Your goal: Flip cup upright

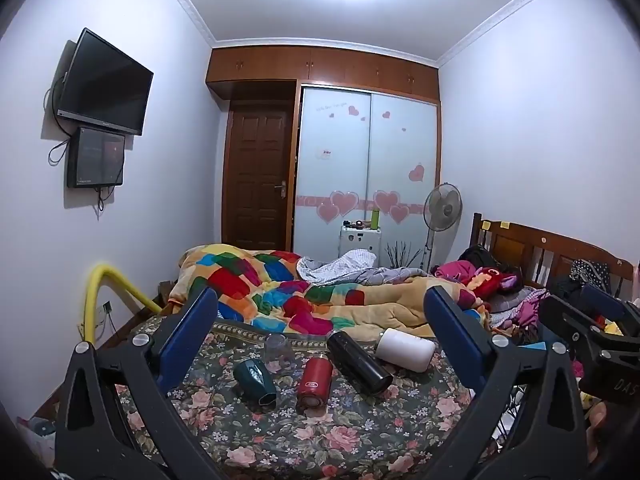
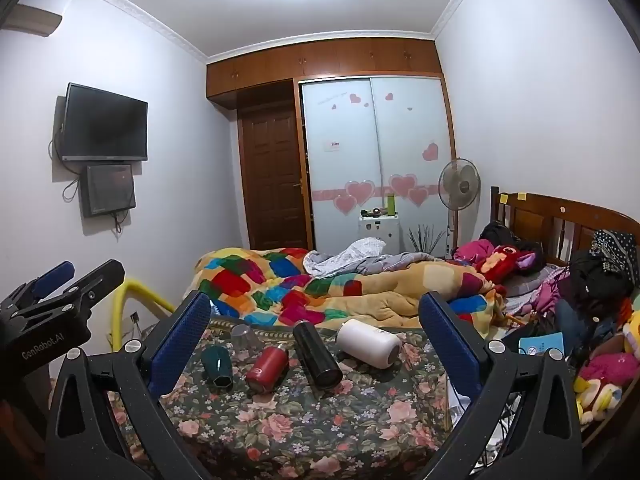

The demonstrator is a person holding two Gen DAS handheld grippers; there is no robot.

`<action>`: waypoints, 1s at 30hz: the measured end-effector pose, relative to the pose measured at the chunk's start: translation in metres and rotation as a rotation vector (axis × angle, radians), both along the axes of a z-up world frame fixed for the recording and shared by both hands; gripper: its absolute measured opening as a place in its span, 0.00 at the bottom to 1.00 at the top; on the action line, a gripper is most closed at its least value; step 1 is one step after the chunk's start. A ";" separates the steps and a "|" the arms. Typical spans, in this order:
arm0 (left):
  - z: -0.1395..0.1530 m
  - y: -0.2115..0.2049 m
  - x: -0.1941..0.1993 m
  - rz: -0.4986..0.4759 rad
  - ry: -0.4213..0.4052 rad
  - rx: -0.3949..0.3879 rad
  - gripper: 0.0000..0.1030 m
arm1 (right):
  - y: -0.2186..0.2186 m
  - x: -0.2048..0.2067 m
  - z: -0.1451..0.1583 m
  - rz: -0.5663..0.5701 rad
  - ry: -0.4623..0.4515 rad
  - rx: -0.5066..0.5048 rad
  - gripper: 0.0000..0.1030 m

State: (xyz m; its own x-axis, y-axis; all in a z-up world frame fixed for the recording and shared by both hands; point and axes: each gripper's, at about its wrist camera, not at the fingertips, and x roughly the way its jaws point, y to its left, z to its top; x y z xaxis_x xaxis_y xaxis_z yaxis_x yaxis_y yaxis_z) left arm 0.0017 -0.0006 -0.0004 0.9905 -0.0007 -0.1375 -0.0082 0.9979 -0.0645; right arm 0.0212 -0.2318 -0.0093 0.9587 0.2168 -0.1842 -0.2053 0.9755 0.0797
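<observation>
Several cups lie on their sides on the floral bedspread [image 1: 352, 432]: a dark green cup [image 1: 255, 376], a red cup [image 1: 315, 380], a black flask [image 1: 359, 362] and a white cup [image 1: 405, 349]. A clear glass [image 1: 277, 349] stands mouth down behind the green cup. They show the same way in the right wrist view: green cup [image 2: 216, 367], red cup [image 2: 267, 368], black flask [image 2: 317, 354], white cup [image 2: 368, 343], glass [image 2: 241, 336]. My left gripper [image 1: 320, 320] is open and empty, above and short of them. My right gripper [image 2: 316, 324] is open and empty too.
A bunched patchwork quilt [image 1: 304, 296] lies behind the cups. Clothes and soft toys [image 2: 592, 320] pile up at the right by the wooden headboard [image 2: 560, 216]. A yellow padded rail [image 1: 108, 292] stands at the bed's left edge. A fan [image 2: 459, 188] and wardrobe stand at the back.
</observation>
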 end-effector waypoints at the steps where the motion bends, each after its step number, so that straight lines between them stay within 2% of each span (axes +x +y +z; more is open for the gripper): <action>1: 0.000 0.000 0.001 0.003 -0.001 -0.001 1.00 | 0.000 0.000 0.001 0.001 0.001 0.001 1.00; 7: -0.002 0.000 0.001 -0.003 0.002 -0.003 1.00 | 0.004 0.001 -0.002 0.002 0.007 0.004 1.00; 8: -0.003 0.007 -0.001 0.004 0.001 -0.024 1.00 | 0.004 0.001 -0.002 0.001 0.006 0.005 1.00; 30: -0.005 0.008 -0.001 0.004 0.008 -0.026 1.00 | 0.004 0.005 -0.002 0.010 0.022 0.010 1.00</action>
